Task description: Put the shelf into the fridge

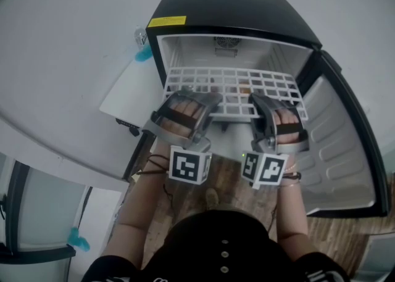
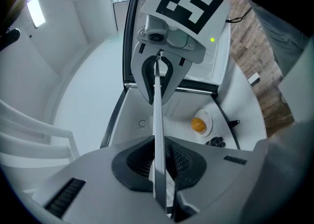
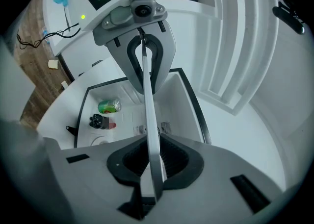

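wood-plank floor (image 1: 229, 183) and pale wall surround one small black fridge (image 1: 234, 2), its door (image 1: 345, 145) swung wide to the right. one white wire shelf (image 1: 229, 83) lies roughly level at the mouth of the cabinet, its far edge inside the white lining and its near edge outside, carried by two claws. the left claw (image 1: 188, 103) is clamped on the shelf's near left part and the right claw (image 1: 266, 107) on its near right part. each gripper view shows the shelf edge-on (image 2: 158, 135) (image 3: 149, 135), with both pads pressed against it and the other claw at its far end. two marker cubes, one per claw, face the camera: left (image 1: 190, 165), right (image 1: 264, 168). past the shelf, against the fridge's white lining, sit one orange round item (image 2: 198, 124), one green can (image 3: 109, 106) and one dark object (image 3: 97, 121) just beside the can.
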The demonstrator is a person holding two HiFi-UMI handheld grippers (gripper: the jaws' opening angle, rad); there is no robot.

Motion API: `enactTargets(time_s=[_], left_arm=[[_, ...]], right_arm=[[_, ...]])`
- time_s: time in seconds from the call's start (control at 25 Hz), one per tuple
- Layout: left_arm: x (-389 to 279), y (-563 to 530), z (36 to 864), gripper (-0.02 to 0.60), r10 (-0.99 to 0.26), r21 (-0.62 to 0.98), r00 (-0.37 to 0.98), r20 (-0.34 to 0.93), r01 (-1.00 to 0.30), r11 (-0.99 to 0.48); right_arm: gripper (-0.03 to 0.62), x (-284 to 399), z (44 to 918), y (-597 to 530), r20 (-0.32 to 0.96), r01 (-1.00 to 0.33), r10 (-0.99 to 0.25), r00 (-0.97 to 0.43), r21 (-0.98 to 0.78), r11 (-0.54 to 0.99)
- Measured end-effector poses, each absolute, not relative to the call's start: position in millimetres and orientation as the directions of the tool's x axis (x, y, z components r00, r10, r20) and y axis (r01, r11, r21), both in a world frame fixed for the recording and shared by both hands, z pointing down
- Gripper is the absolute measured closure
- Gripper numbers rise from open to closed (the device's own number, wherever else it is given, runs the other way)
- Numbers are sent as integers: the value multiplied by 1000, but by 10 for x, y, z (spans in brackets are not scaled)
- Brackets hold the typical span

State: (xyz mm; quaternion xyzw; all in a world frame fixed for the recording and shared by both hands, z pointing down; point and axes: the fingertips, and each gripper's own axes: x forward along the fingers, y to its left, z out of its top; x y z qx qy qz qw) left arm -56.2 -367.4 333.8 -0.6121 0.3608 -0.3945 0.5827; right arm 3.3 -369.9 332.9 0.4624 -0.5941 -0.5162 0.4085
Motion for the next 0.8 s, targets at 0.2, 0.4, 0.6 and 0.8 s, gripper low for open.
enactTargets(time_s=[0.2,0.4,0.6,0.8], left_arm=[[-565,-3675,3344,549,-902,-998,427,55,20,-52],[-563,-3675,3332,549,-902,-999,429,52,19,-49],[-559,-3665,3319,549,-902,-999,430,48,13,-47],[-559,-3659,3318,549,-902,-999,430,39,4,-41]], right_arm=[[548,33,3325,-3701,3,-125,-971,-240,992,34],[548,31,3333,-3708,-2,-118,-970,-241,993,27],[548,32,3336,-3706,-11,-115,-970,-242,993,17],[548,34,3335,-3708,-26,-114,-970,-240,994,1]])
